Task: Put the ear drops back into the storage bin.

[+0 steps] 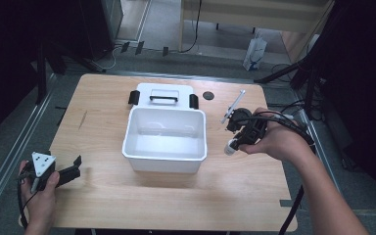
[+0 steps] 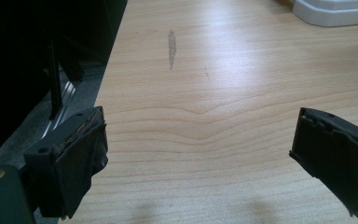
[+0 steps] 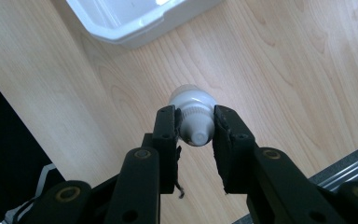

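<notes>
The right gripper (image 3: pixel 196 126) holds a small white bottle (image 3: pixel 194 114), with its two black jaws pressed on the ribbed cap. In the high view the right gripper (image 1: pixel 240 134) is up above the table, just to the right of the white plastic box (image 1: pixel 165 139), and the little bottle (image 1: pixel 230 148) hangs from it, off the wood. So the picking up looks done. What seems to be left is to carry the bottle over the rim and let it go inside the box, which is open and looks empty. The box's lid (image 1: pixel 163 93) lies flat behind it, touching its back edge, with a dark handle on top and a black clip at each side. The left gripper (image 1: pixel 68 169) rests low near the front left corner of the wooden table (image 1: pixel 103 196), well apart from the box. Its jaws stand wide and hold nothing; in the left gripper view there is bare wood between them. The box is smooth and shiny with round corners. The bottle is round and smooth, and its cap has tiny ridges. The table is pale wood with wavy lines. A thin grey stick (image 1: pixel 233 105) and a small dark round spot (image 1: pixel 207 95) sit at the back.
</notes>
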The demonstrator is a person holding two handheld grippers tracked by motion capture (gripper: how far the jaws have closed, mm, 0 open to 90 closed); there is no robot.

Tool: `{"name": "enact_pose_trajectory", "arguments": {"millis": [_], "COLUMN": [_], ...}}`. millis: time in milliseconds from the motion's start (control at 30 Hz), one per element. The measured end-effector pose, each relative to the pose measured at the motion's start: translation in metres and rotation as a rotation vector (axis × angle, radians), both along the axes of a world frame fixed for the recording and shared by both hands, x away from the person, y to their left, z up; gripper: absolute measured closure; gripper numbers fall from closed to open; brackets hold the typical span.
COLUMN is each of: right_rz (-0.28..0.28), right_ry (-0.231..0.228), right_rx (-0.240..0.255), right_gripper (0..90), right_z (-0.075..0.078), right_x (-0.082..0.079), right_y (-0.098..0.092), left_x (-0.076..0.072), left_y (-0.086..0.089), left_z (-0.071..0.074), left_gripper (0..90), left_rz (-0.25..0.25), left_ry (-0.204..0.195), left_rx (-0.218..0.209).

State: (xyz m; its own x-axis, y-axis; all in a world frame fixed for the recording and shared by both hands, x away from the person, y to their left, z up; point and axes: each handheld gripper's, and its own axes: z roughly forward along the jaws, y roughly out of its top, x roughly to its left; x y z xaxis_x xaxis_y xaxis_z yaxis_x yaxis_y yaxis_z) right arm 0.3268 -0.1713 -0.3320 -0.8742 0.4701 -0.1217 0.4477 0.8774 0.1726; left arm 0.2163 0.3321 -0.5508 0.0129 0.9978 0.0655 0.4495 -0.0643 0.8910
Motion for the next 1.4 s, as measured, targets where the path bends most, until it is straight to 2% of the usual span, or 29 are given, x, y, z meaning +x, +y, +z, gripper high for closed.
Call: {"name": "enact_pose_trajectory", "arguments": {"millis": [167,333,533,900,1167,1400], "right_rz": [0.013,0.025,0.049,0.1,0.141,0.174], "right_ry": [0.01,-0.012,-0.014,0.004,-0.003,-0.001], "right_rx": [0.009,0.026,0.028,0.02,0.019,0.014], "right_gripper": [72.1,72.1,72.1,72.1,72.1,72.1], "right_z": [0.009,0.025,0.033,0.027,0.024,0.017], "right_x": [0.005,0.012,0.016,0.025,0.028,0.031], "right_y": [0.007,0.019,0.034,0.06,0.081,0.093], "left_x": [0.0,0.0,0.0,-0.001,0.0,-0.001], "left_y": [0.0,-0.001,-0.002,-0.001,-0.001,-0.001], "left_z": [0.0,0.0,0.0,0.0,0.0,0.0], "left_gripper": [4.2,4.2,4.3,4.3,4.3,4.3], "left_rz": [0.0,-0.002,-0.006,-0.009,-0.011,-0.014], "left_ry": [-0.001,0.002,0.001,0.001,-0.001,-0.005], "left_rx": [0.001,0.006,0.011,0.008,0.003,0.004]}}
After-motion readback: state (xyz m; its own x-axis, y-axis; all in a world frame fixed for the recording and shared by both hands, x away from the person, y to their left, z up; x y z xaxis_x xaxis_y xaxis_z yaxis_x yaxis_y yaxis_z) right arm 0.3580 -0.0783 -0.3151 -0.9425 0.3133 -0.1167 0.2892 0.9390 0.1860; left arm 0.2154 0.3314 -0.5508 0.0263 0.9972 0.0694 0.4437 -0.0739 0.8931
